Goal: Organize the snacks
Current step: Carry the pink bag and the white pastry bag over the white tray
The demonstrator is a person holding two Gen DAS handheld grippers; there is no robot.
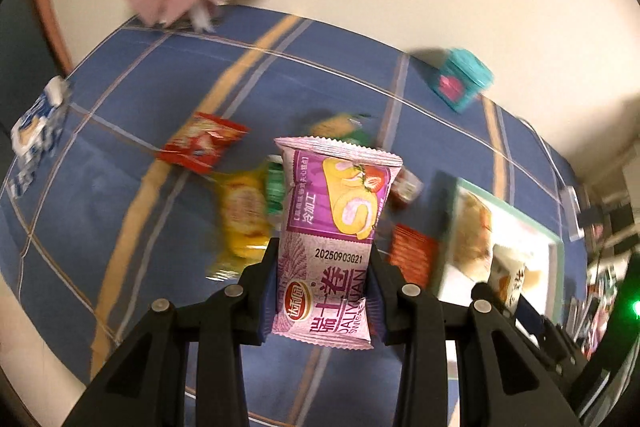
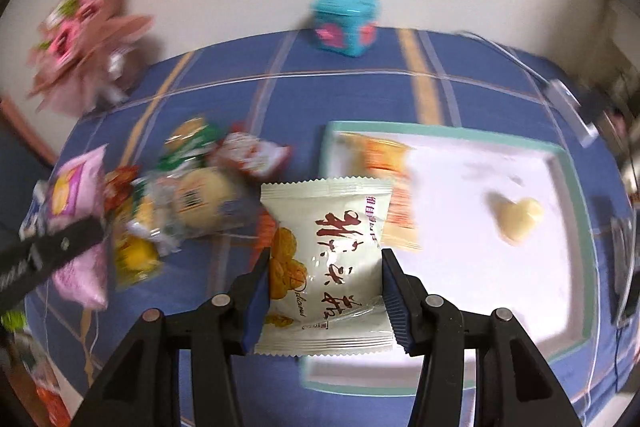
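Both grippers tilt steeply down above the blue plaid tablecloth. The left gripper pinches a purple Swiss-roll packet; the right gripper pinches a white pastry packet over the white tray's near-left edge.

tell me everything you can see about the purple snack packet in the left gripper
The purple snack packet is a glossy pillow-style wrapper with crimped, serrated ends, printed with a swiss roll picture, Chinese lettering and a date code. It stands upright, sealed and puffy, pinched at its lower half between the left gripper pads, lifted above the blue tablecloth.

on the purple swiss roll packet, "20250903g21" and "daliyuan" are printed; on the white snack packet, "delicious" is read.
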